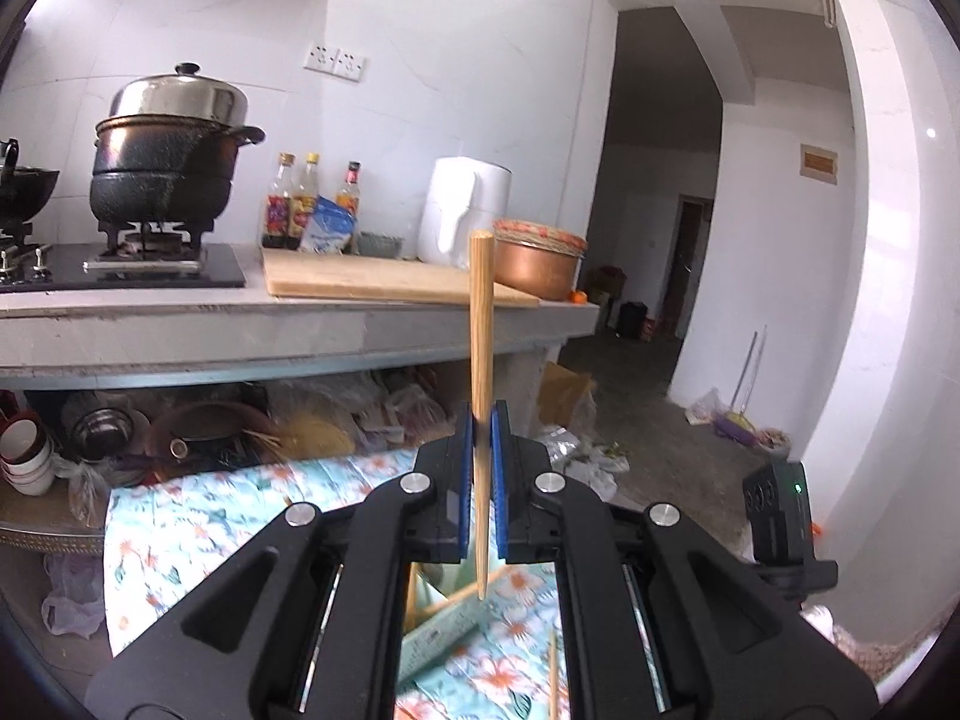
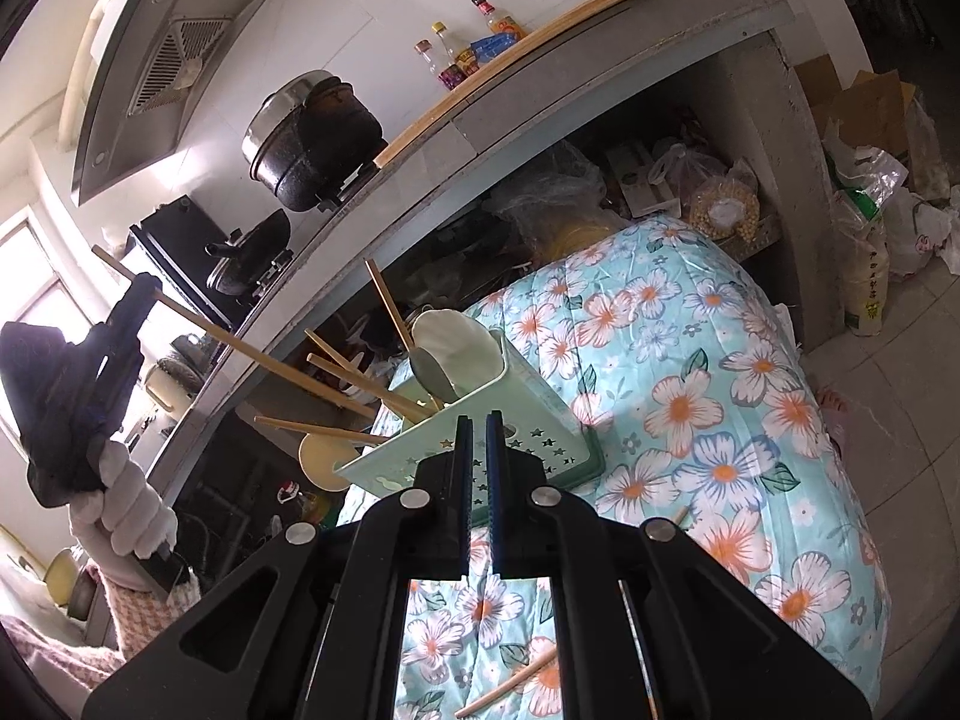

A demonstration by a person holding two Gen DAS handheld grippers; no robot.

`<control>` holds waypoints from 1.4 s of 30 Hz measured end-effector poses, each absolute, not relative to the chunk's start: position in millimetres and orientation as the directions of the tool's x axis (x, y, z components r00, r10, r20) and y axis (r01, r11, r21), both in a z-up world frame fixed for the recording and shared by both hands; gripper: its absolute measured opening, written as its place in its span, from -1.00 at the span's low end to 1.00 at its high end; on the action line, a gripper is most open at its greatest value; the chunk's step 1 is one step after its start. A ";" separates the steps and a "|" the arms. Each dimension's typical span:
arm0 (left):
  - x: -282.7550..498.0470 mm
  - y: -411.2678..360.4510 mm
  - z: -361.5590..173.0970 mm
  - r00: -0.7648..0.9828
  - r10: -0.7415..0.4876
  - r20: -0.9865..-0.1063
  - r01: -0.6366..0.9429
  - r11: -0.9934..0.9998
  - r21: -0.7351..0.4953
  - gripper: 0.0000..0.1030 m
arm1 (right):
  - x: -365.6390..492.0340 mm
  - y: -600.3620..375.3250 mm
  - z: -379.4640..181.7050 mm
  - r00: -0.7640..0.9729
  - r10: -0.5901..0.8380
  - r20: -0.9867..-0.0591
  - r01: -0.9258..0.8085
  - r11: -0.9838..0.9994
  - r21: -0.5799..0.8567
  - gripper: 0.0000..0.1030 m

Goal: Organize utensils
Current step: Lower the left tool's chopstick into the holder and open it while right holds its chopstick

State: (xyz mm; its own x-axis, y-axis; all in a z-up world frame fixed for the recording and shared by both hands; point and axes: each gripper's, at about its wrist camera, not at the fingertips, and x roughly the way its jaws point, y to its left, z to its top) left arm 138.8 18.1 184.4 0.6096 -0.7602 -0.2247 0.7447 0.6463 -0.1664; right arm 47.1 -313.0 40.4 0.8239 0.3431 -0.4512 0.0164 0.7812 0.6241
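Note:
My left gripper is shut on a wooden chopstick that stands almost upright between the blue pads, thick end up. Its thin tip hangs just above the pale green utensil holder. In the right wrist view that holder, with star cut-outs, stands on the floral cloth and holds several chopsticks and a white spoon. My right gripper is shut with nothing in it, just in front of the holder. At the left, a white-gloved hand holds the left gripper. Loose chopsticks lie on the cloth.
Behind the table runs a concrete counter with a black pot on a stove, bottles, a cutting board, a white appliance and a copper bowl. Bowls and bags crowd the shelf below. A doorway opens at the right.

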 end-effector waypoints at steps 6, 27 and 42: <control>154.8 14.8 180.6 0.655 -0.716 -0.242 0.706 0.694 -0.140 -0.90 | 50.3 -316.6 38.9 0.823 0.340 -0.456 0.027 0.778 0.628 -0.91; 198.1 -11.3 99.4 0.713 -0.604 -0.356 0.623 0.779 -0.074 -0.89 | 52.4 -316.3 33.9 0.809 0.341 -0.478 0.045 0.776 0.630 -0.91; 169.8 20.7 106.8 0.706 -0.632 -0.320 0.634 0.765 -0.114 -0.22 | 51.0 -295.4 87.6 0.859 0.321 -0.400 -0.066 0.843 0.533 -0.91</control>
State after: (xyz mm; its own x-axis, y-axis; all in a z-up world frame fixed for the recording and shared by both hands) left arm 169.8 20.7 106.8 0.7060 -0.6320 -0.3197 0.6336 0.7653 -0.1138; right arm 51.0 -295.4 87.6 0.8585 0.3207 -0.4002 -0.0664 0.8434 0.5332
